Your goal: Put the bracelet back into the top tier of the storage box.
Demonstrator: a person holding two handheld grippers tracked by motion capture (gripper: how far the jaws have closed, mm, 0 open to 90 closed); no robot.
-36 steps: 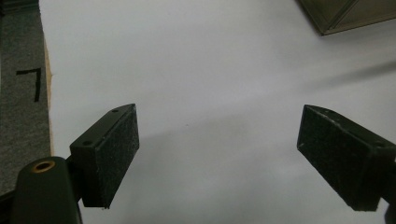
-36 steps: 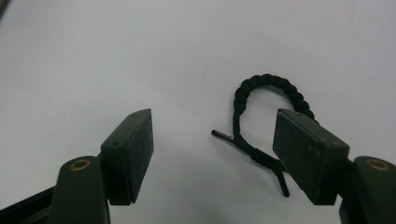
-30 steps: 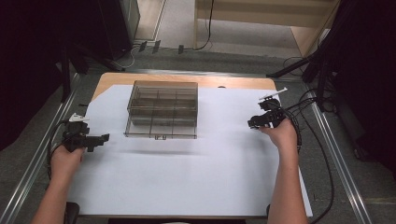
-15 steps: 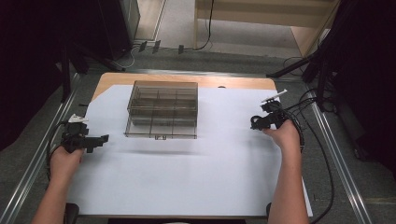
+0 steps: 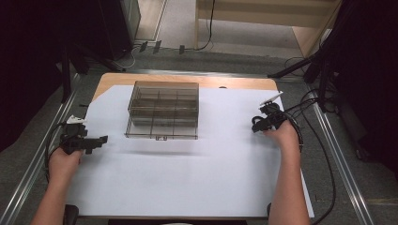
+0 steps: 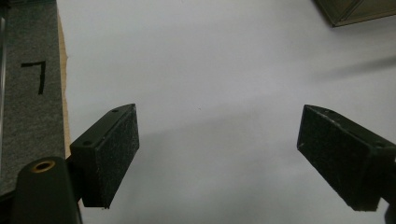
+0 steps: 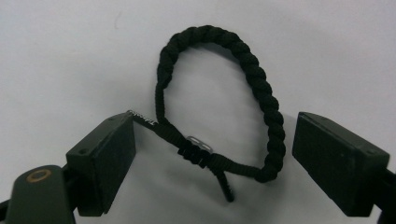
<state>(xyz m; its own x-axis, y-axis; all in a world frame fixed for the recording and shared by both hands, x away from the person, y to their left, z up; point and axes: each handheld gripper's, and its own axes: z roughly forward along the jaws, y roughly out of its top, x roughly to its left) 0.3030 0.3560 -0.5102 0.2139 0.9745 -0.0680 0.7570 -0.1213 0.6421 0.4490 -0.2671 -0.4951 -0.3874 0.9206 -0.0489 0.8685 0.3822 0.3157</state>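
The right gripper [image 7: 212, 154] has its jaws wide apart, having just been opening, and a black braided bracelet [image 7: 261, 100] lies flat on the white sheet [image 7: 70, 56] between them, pressed by neither pad. The bracelet's braided arc curves away from the gripper, while its thin strap ends cross near a small metal clasp [image 7: 198, 142] close to the jaws; one strap end reaches the tip of the left-hand jaw in the right gripper view. In the high view, the right gripper [image 5: 263, 123] sits near the right edge of the table [image 5: 225, 82], held in the right hand [image 5: 281, 136]. The left gripper [image 6: 217, 154] also has its jaws apart, with bare sheet between them. In the high view it [image 5: 94, 140] rests near the table's left edge, held in the left hand [image 5: 63, 161]. A smoky transparent compartment box [image 5: 163, 110] stands toward the far edge, well apart from both grippers.
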